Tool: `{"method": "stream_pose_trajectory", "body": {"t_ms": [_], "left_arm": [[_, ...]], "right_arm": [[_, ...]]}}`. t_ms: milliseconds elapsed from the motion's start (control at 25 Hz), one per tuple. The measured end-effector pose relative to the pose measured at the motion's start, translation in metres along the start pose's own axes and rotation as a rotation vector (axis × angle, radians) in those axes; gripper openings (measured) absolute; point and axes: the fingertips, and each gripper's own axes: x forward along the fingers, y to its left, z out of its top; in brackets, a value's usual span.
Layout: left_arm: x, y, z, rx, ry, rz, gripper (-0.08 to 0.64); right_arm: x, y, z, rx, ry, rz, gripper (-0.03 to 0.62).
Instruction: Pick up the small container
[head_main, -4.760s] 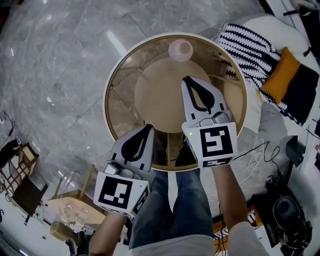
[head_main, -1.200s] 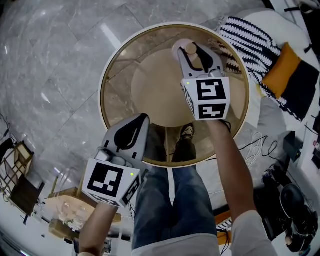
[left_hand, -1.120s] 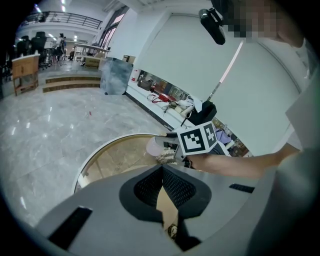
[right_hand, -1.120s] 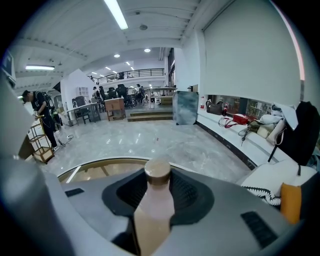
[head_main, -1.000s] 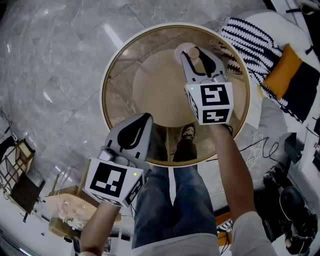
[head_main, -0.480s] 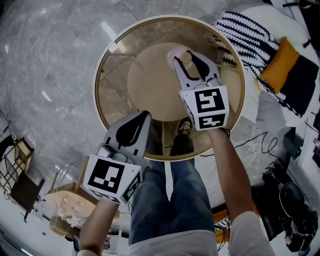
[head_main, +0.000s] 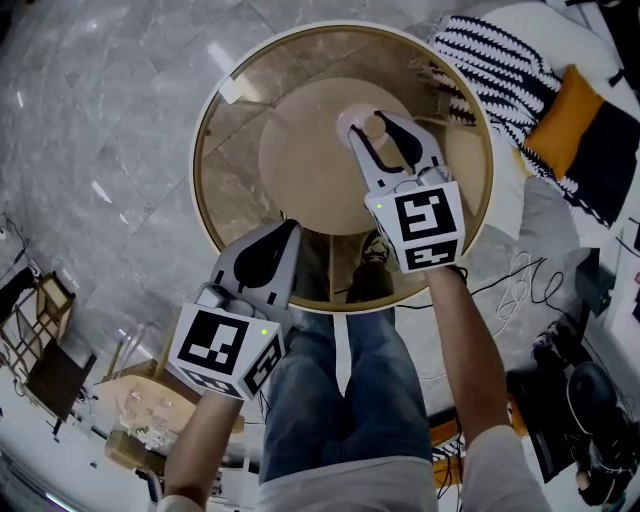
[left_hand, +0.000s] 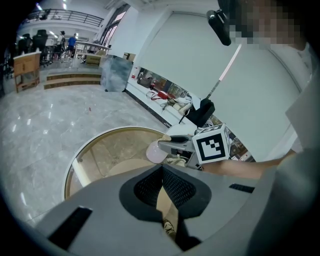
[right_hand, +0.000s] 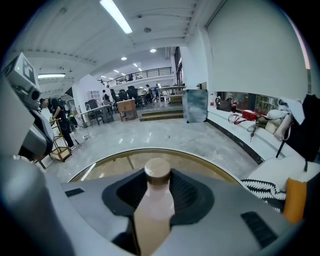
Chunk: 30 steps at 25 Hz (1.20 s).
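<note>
Drawn nearer, one small container (right_hand: 156, 200) sits clamped in the right claw (head_main: 370, 127); left claw (head_main: 289, 229) closed, empty.

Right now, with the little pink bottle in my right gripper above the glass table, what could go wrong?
1. The right gripper pinches the bottle only around its upper part, just below the cap; the smooth body could slip and fall onto the glass table.
2. The left gripper hangs shut by the table's near rim; it might knock the glass.
</note>
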Motion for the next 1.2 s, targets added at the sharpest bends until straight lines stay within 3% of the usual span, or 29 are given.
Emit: {"method": "stream_pose_trajectory", "body": {"t_ms": [1200], "left_arm": [[-0.006, -0.055, -0.011, 0.074, 0.01, -0.035, 0.014]], "right_arm": [[-0.071, 0.016, -0.017, -0.019, 0.011, 0.039, 0.147]]}}
